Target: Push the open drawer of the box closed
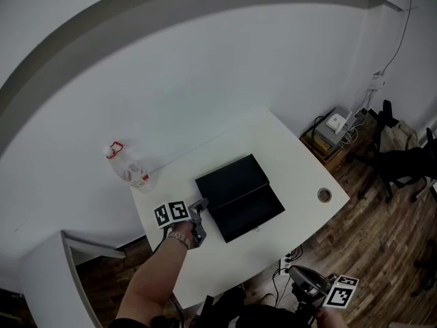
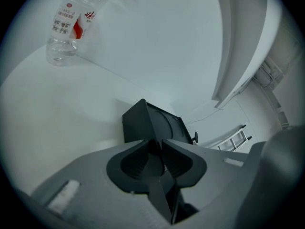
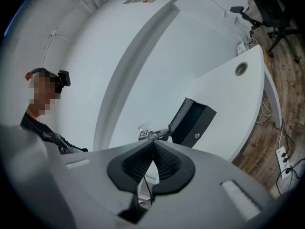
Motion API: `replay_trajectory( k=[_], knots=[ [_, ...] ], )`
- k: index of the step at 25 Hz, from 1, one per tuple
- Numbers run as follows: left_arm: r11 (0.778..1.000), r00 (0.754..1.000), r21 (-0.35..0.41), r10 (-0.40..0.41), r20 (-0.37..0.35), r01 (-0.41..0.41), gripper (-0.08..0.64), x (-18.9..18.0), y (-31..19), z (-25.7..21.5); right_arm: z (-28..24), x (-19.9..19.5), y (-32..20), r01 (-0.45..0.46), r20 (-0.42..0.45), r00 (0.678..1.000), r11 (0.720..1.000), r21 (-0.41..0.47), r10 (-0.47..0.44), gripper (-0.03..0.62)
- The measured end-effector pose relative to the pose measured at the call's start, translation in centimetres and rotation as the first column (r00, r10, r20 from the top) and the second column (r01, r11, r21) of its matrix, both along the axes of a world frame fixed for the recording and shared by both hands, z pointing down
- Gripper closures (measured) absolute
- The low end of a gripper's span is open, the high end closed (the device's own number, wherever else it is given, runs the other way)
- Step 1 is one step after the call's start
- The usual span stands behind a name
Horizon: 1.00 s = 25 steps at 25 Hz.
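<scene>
"2 grippers in play. State of each?"
"At centre frame the left gripper (image 1: 202, 206) meets the black box (image 1: 232, 178) at its left corner, jaws slightly parted, holding nothing, probably bracing it. At lower right the right gripper (image 3: 153, 142) hangs off the table (image 1: 273, 139), closed and empty."
"Obstructions?"
"None noted. The drawer (image 1: 251, 215) juts toward lower right, front clear. The bottle (image 1: 128, 167) and grommet (image 1: 324, 195) stand well apart."

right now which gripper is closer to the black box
Left. The left gripper is over the table, right beside the black box. The right gripper is off the table's near edge, well apart from it.
</scene>
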<state>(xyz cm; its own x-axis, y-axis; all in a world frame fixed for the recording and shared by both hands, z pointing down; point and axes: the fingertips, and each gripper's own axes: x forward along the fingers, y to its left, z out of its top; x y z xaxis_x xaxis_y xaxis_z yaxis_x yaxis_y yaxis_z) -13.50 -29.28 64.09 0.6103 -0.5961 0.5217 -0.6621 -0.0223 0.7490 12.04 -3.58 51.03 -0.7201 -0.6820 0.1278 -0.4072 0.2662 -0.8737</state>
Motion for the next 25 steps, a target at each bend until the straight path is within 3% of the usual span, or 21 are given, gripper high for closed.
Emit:
replay_trajectory(
  k=[3,4,7,12,19,25],
  knots=[
    [1.0,1.0,0.0,-0.021,-0.004,0.021,0.465,-0.1,-0.1,0.1,1.7,-0.5,-1.4,0.01,-0.044,0.999,1.0,-0.023,-0.011,0.584],
    [0.999,0.999,0.001,-0.032,-0.009,0.032,0.465,-0.3,-0.2,0.0,2.5,-0.8,-2.3,0.013,-0.068,0.998,0.999,-0.032,-0.015,0.55],
    [0.997,0.996,0.004,-0.079,-0.049,0.08,0.465,-0.8,-0.2,-0.3,5.4,-1.9,-5.4,0.025,-0.178,0.983,0.998,-0.062,-0.035,0.525],
    [0.995,0.991,0.019,-0.093,-0.094,0.095,0.462,-0.3,0.2,-0.1,11.4,-4.5,-10.2,0.098,-0.413,0.899,0.985,-0.142,-0.149,0.502],
    [0.998,0.992,0.029,-0.059,-0.108,0.063,0.459,-0.1,0.0,-0.3,16.2,-6.7,-12.9,0.175,-0.563,0.775,0.953,-0.245,-0.287,0.473],
    [0.998,0.991,0.032,-0.047,-0.124,0.051,0.457,-0.1,0.1,-0.2,17.7,-7.2,-13.6,0.174,-0.582,0.75,0.943,-0.285,-0.314,0.472]
  ],
)
